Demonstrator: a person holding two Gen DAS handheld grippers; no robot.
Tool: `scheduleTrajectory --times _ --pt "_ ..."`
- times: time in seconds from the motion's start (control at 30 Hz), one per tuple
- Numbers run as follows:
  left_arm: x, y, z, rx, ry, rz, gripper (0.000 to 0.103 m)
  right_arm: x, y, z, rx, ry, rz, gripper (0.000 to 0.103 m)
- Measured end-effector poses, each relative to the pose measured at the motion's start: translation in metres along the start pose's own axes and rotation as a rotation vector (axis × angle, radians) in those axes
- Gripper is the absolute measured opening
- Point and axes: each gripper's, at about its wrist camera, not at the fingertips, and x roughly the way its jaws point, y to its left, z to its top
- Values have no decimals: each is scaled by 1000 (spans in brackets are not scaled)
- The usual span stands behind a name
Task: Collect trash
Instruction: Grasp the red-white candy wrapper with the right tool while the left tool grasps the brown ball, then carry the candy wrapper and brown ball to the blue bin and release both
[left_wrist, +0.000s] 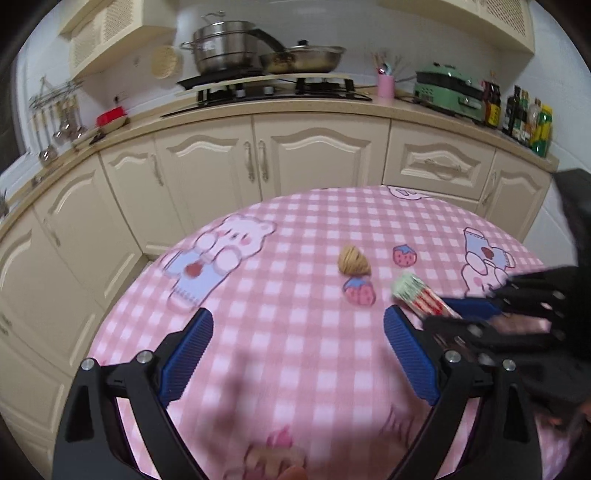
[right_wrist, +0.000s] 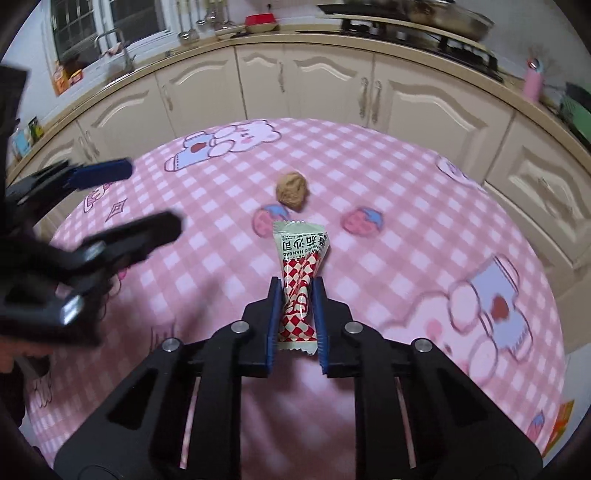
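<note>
My right claw (right_wrist: 297, 295) is clamped on a crinkly red-checked snack wrapper (right_wrist: 300, 273) over the middle of the checked-cloth surface (right_wrist: 406, 192). My left claw (left_wrist: 297, 350) gapes wide, empty. The wrinkled brown walnut-like lump (right_wrist: 291, 192), nearer the far edge, is still uncollected, I judge.

Right gripper (right_wrist: 297, 295) jaws pinch the snack wrapper (right_wrist: 301, 273).
</note>
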Motion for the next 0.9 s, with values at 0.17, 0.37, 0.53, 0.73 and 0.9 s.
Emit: scheduleTrajectory --times 0.17,0.37,0.53,0.73,0.9 --pt "36 -16 21 57 29 -11 92 -16 -32 -20 170 -34 14 16" --pt "70 -27 35 67 91 -45 86 -24 -47 -26 257 -79 30 15" --pt "74 -36 32 94 125 -107 27 -27 -51 -26 276 -96 28 15" --pt "43 -47 20 108 76 -138 27 -39 -52 -32 300 -125 23 15" --pt "1 -56 16 94 13 -175 27 -65 -49 -47 327 -169 21 15"
